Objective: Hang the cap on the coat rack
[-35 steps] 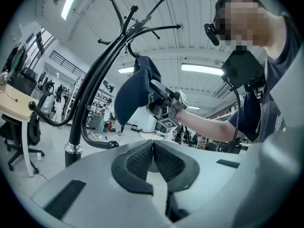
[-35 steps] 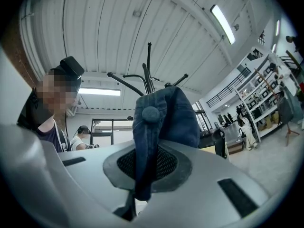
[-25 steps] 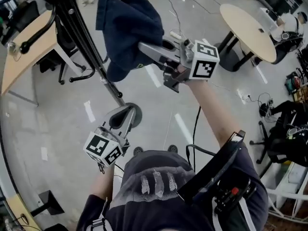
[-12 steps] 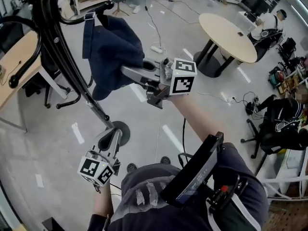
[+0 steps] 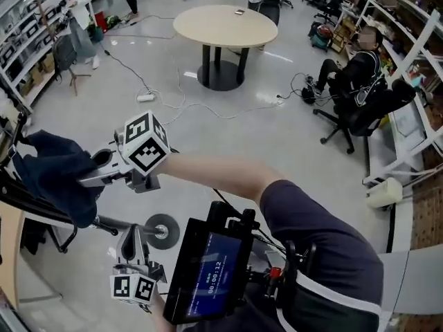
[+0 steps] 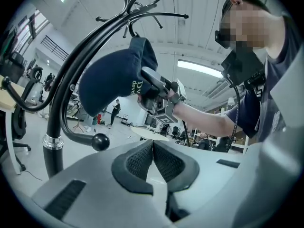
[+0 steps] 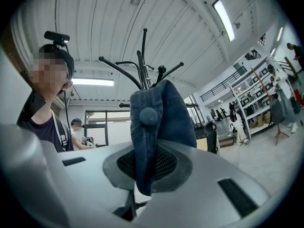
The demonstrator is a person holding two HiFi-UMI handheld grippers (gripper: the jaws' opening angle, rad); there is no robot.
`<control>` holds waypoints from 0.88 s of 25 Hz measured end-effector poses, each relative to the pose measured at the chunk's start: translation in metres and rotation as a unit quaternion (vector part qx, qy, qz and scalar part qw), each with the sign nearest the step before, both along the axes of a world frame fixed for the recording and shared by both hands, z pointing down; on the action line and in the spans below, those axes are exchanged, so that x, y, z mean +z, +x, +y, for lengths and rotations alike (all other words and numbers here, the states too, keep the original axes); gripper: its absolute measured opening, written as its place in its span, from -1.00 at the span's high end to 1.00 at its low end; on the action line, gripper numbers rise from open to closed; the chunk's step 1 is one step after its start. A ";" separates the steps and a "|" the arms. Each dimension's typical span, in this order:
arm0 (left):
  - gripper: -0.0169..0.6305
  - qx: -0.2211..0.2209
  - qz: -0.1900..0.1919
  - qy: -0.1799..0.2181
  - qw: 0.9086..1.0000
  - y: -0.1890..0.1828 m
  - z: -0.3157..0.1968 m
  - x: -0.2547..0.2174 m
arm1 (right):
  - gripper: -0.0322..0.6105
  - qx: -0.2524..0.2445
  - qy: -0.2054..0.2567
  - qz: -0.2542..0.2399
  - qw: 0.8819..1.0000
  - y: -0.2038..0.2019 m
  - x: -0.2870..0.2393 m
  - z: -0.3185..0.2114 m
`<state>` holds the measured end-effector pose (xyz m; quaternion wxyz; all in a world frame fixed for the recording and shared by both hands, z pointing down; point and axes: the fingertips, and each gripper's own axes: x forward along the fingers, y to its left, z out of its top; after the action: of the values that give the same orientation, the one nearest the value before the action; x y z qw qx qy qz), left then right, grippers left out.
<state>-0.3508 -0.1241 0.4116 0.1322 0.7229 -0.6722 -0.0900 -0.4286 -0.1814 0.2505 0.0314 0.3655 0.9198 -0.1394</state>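
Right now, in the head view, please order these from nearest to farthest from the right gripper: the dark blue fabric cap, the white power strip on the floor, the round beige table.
From the right gripper:
1. Dark blue fabric cap: clamped in its jaws, at the left.
2. White power strip: on the floor beyond it.
3. Round beige table: farthest, top centre.

Supporting surface: a glossy pale grey floor [image 5: 228,126]. The following stand or lie directly on it:

- a round beige-topped table on a black pedestal [image 5: 225,25], with a small dark object [image 5: 239,12] on its top
- the grey disc base of the black coat rack [image 5: 161,231]
- a white power strip [image 5: 145,97]
- a black wheeled office chair [image 5: 374,109]
- white shelving [image 5: 407,124], at the right edge of the head view
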 end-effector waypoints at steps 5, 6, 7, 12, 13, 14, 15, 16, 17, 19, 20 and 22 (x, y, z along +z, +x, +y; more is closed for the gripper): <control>0.91 0.021 0.000 -0.004 1.000 0.012 -0.006 0.001 | 0.86 0.004 0.011 0.008 1.000 -0.001 0.004 0.004; 0.91 0.024 0.001 -0.005 1.000 0.015 -0.007 0.002 | 0.86 0.002 0.016 0.011 1.000 -0.001 0.005 0.007; 0.91 0.027 0.002 -0.005 1.000 0.018 -0.007 0.003 | 0.86 0.001 0.020 0.014 1.000 -0.002 0.007 0.009; 0.91 0.041 0.010 -0.007 0.999 0.019 -0.007 0.010 | 0.86 0.002 0.021 0.027 0.999 -0.015 0.018 0.019; 0.91 0.043 0.011 -0.007 0.999 0.018 -0.007 0.012 | 0.86 0.003 0.023 0.029 0.999 -0.017 0.020 0.021; 0.91 0.046 0.012 -0.006 0.999 0.018 -0.006 0.013 | 0.86 0.004 0.026 0.030 0.999 -0.019 0.021 0.023; 0.91 0.048 0.013 -0.006 0.999 0.018 -0.006 0.013 | 0.86 0.007 0.028 0.031 0.999 -0.020 0.022 0.024; 0.91 0.050 0.013 -0.006 0.999 0.018 -0.005 0.014 | 0.86 0.010 0.030 0.032 0.999 -0.021 0.023 0.024; 0.91 0.051 0.013 -0.006 0.999 0.020 -0.005 0.014 | 0.86 0.016 0.033 0.032 0.999 -0.020 0.023 0.024; 0.91 0.053 0.012 -0.005 0.998 0.024 -0.004 0.012 | 0.85 0.039 0.042 0.029 0.998 -0.016 0.023 0.018; 0.91 0.055 0.011 -0.004 0.998 0.025 -0.004 0.011 | 0.83 0.053 0.045 0.026 0.997 -0.014 0.022 0.013; 0.91 0.057 0.009 -0.003 0.998 0.025 -0.005 0.007 | 0.68 0.080 0.044 0.022 0.996 -0.012 0.017 0.002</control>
<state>-0.3258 -0.1286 0.4190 0.1455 0.7591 -0.6285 -0.0871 -0.4406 -0.1799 0.2674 0.0060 0.2884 0.9519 -0.1038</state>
